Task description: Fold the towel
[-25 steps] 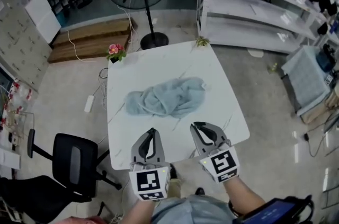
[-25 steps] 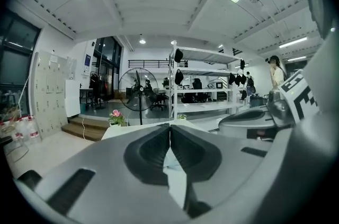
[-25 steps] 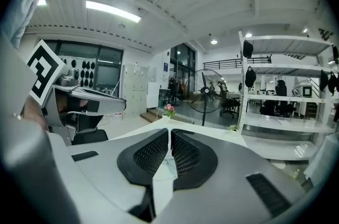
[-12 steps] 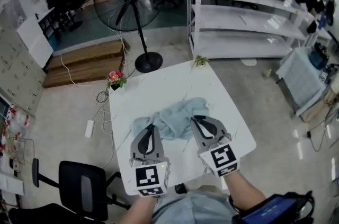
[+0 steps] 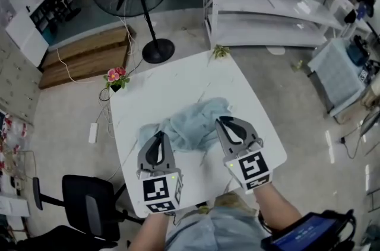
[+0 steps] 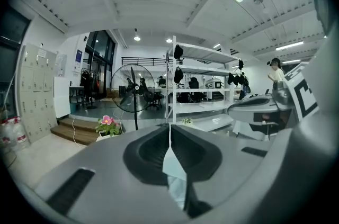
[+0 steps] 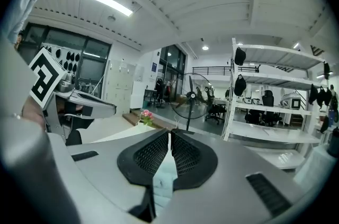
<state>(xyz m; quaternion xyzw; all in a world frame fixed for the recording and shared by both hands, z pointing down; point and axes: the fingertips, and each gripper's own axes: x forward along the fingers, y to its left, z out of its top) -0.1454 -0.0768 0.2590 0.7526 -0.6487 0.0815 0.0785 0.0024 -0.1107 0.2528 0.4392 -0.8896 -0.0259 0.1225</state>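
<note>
At the near edge of the table, we hold the left gripper and right gripper over a crumpled blue towel lying mid-table. Both pairs of jaws are closed on nothing, likely poised above its two ends to seek corners.

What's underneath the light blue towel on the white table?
The towel lies crumpled on the white table, whose bare top shows all around it. Nothing sticks out from beneath it, but the cloth covers whatever lies directly under it.
</note>
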